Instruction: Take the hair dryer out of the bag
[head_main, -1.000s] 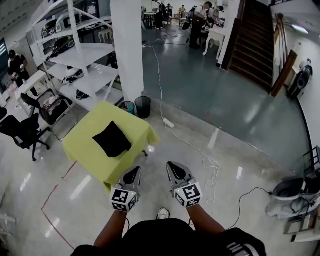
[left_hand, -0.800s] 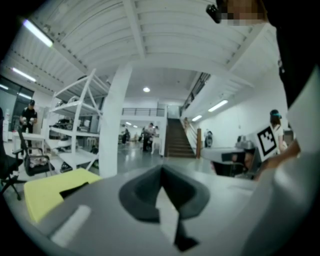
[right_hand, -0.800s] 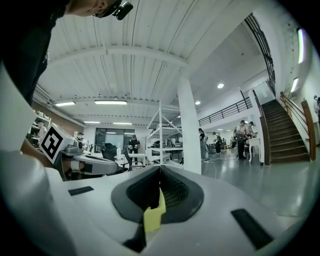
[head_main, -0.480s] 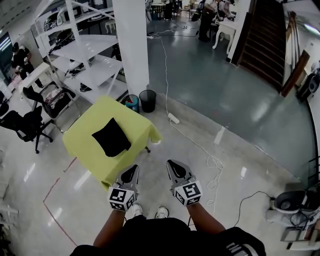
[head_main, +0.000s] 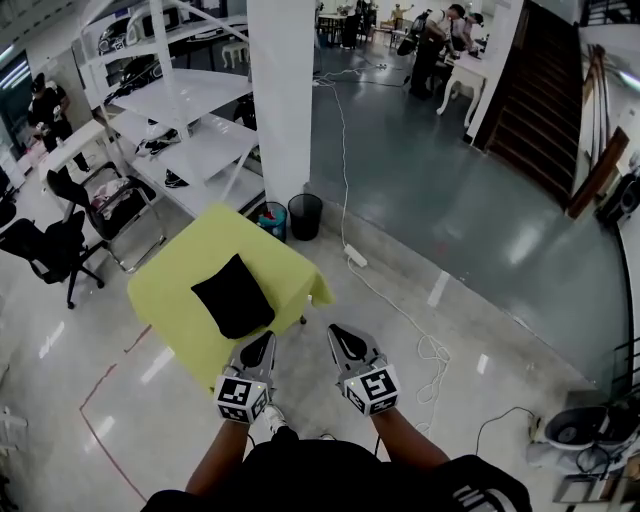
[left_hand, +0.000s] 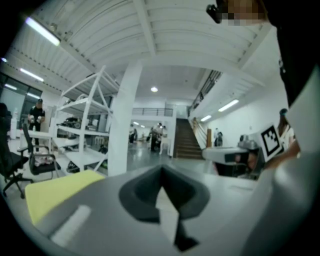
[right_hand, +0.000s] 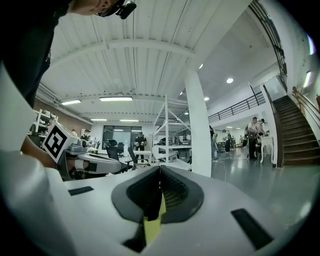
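My left gripper (head_main: 262, 345) and right gripper (head_main: 346, 340) are each pinched shut on nothing, their dark ribbed pads pressed together. Ahead, a soft, plump black fabric bag (head_main: 234, 295) lies on the square table (head_main: 175, 315) draped in smooth yellow cloth; I cannot see inside it

Looks like a big open lab or workshop hall: white shelving racks (head_main: 190, 110), office chairs (head_main: 42, 252), power strip (head_main: 357, 256) on the polished floor (head_main: 450, 200), staircase (head_main: 545, 100).
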